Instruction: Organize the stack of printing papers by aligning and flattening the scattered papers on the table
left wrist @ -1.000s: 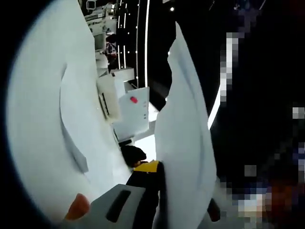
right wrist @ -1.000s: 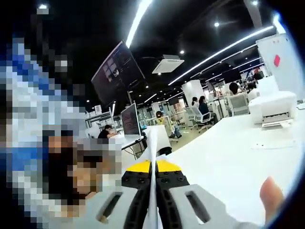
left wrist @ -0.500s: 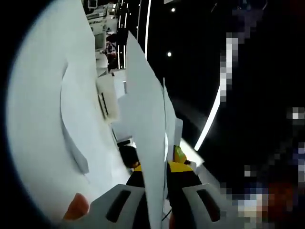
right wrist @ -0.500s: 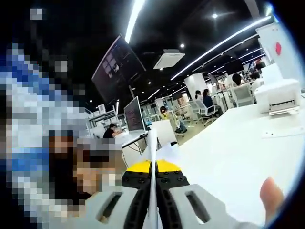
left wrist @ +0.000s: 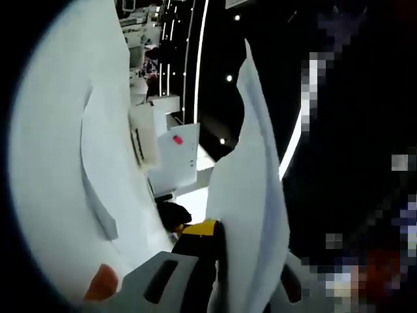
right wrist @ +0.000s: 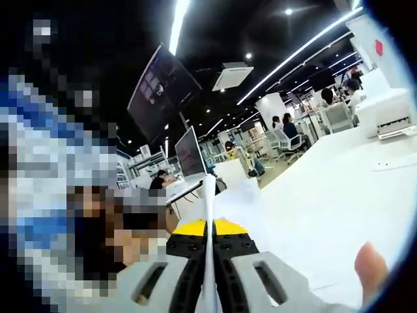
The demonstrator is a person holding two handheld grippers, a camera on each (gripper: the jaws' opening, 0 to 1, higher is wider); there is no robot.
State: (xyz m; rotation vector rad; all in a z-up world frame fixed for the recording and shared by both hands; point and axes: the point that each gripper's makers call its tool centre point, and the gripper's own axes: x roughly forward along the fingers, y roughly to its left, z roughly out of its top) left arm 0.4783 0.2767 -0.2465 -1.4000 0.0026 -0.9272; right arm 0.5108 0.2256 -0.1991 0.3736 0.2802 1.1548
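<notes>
Both grippers pinch the papers (left wrist: 251, 195) up in the air above the white table (right wrist: 339, 189). The left gripper (left wrist: 221, 244) and right gripper (right wrist: 209, 241) are pressed tight. I think tapping the edges down evenly on the table would line them up.

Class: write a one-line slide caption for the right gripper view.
Right gripper clamps edge-on paper above white table.

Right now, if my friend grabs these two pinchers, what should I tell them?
Left gripper: shut on the papers, which stand up from its jaws.
Right gripper: shut on the papers' edge, seen end-on.
The papers are lifted off the white table; one loose sheet lies there.
Done: papers gripped from both sides.
Left: square them, lay them flat, probably add the loose sheet.
</notes>
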